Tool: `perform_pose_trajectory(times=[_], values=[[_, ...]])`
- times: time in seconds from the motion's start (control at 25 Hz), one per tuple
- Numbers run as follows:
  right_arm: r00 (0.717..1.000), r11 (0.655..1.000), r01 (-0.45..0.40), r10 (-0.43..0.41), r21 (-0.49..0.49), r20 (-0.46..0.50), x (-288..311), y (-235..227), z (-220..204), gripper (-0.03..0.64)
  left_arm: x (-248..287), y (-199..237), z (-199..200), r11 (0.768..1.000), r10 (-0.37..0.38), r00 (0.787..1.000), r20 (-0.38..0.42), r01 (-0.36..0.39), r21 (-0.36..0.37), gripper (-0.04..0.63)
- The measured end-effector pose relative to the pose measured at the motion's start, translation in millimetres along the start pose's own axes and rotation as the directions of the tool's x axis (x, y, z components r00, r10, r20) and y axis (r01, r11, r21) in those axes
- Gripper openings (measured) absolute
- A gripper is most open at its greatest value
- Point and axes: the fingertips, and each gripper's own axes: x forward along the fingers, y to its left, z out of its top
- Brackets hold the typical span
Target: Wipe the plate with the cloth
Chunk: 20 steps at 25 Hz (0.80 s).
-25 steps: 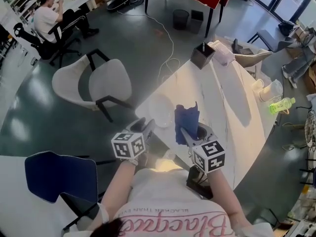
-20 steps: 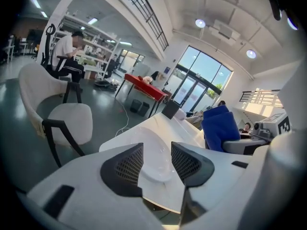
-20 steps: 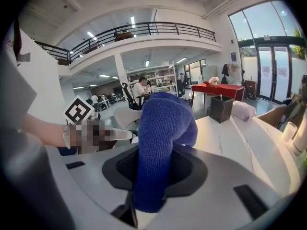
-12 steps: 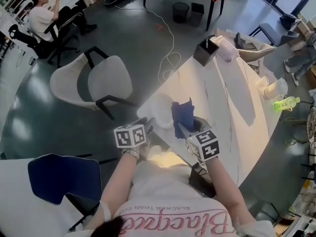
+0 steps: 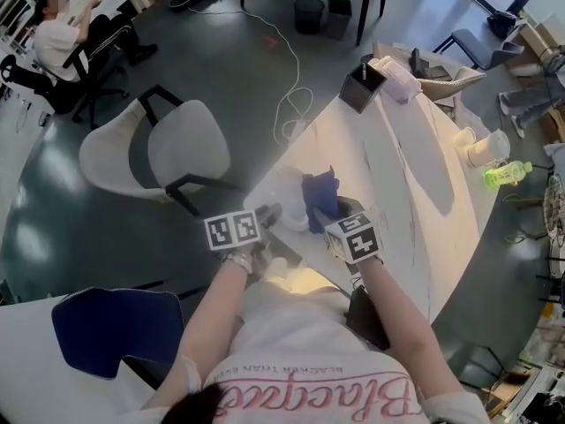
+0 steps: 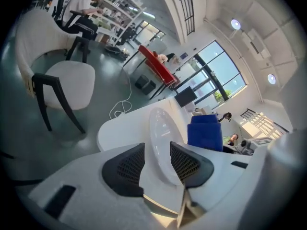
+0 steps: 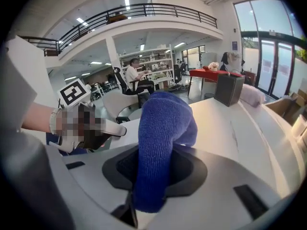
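Observation:
A white plate lies near the white table's near left edge. My left gripper reaches in from the left, and in the left gripper view the near rim of the plate sits between the two dark pads, held there. A blue cloth stands up out of my right gripper, just right of the plate. In the right gripper view the jaws are shut on the cloth, whose folded end bulges forward and hides what lies beyond.
A black box and a pale bundle sit at the table's far end. Cups and a green bottle are at its right. White chairs stand left of the table, a blue chair near left.
Both grippers have moved forward over the table. The cloth has come in closer to the plate's right side, and the left gripper has closed in on the plate's near rim.

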Motion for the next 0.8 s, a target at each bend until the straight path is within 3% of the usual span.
perform_pose_trajectory(times=[0.2,0.36,0.6,0.8], values=[[0.999,0.994,-0.022,0.026,0.107,-0.043,24.9,-7.2,-14.9,0.112,10.4,-3.0,4.0,0.996,-0.052,0.999,-0.009,0.051,-0.067,0.144],[0.996,0.984,-0.066,0.073,0.163,-0.041,30.2,-7.3,-14.1,0.112,13.2,1.5,5.1,0.995,-0.047,0.998,-0.031,0.044,-0.094,0.079],[0.994,0.991,-0.071,0.079,0.110,-0.073,27.8,-5.9,-16.3,0.112,10.3,-3.5,8.2,0.980,-0.114,0.993,-0.033,0.106,-0.169,0.021],[0.997,0.996,-0.070,0.071,0.049,-0.037,4.9,-7.8,-4.3,0.112,4.9,-24.9,12.7,0.983,-0.159,0.987,-0.019,0.156,-0.097,0.017]])
